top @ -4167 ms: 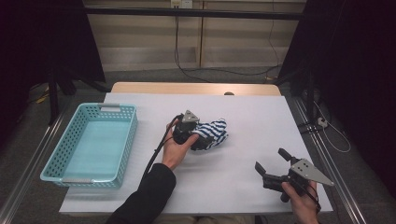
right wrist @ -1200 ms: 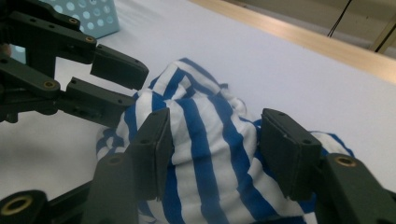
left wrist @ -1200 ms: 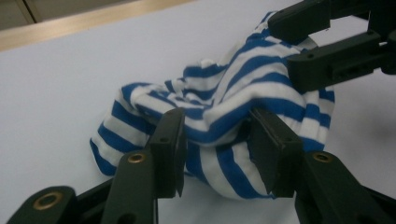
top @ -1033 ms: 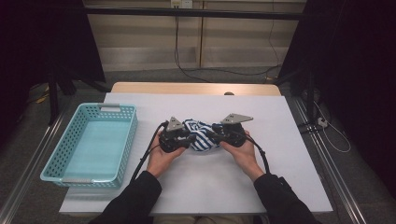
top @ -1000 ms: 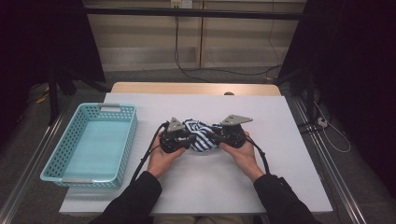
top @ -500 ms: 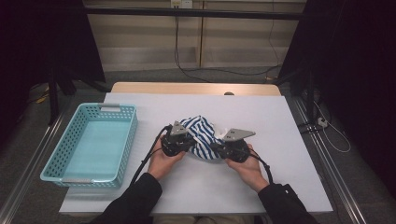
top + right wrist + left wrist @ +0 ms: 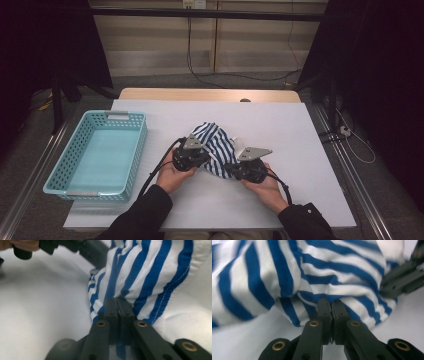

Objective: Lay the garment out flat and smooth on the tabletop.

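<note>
The right gripper (image 7: 231,171) sits nearest the person, its two black jaws pressed together on a fold of the blue-and-white striped cloth garment (image 7: 216,142); the right gripper view shows the pads meeting over a striped edge (image 7: 117,305) with fabric bunching above them. The left gripper (image 7: 197,159), a little farther and to the left, is clamped the same way: in the left gripper view its jaws stand almost touching, with a hem of the garment (image 7: 332,293) pinched between them. Both sets of jaws have just been closing, and cloth lies between them in each case

The two grips are taken on opposite sides of the crumpled bundle, which looks like the way to spread or lift it: one hold at each side lets the person pull the fabric taut rather than drag a lump. The garment lies near the middle of the white table top (image 7: 300,150), rising in a soft heap beyond and between the grippers

To the left, well apart from the cloth, stands the turquoise plastic lattice basket (image 7: 134,145), with nothing visible in it, probably the place the garment is meant for. Beyond the far edge of the table, dark cables (image 7: 240,76) trail across the floor
</note>
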`<move>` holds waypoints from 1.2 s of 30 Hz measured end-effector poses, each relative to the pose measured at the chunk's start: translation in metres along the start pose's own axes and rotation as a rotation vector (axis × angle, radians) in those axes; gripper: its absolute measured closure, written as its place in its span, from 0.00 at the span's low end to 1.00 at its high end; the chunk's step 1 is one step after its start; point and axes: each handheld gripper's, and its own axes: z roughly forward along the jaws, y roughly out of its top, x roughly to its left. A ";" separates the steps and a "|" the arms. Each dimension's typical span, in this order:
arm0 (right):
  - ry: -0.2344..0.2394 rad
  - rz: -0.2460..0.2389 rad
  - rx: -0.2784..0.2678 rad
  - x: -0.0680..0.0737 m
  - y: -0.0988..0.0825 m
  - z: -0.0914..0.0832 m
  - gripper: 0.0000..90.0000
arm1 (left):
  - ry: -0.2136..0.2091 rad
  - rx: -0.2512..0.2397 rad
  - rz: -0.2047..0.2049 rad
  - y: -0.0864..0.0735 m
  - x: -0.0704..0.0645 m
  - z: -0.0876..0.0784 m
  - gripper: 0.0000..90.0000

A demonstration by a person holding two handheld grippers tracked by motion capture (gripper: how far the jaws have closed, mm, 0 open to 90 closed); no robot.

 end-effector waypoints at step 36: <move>-0.122 0.154 -0.147 -0.051 0.021 -0.031 0.89 | 0.146 -0.043 -0.077 -0.004 0.022 0.002 0.97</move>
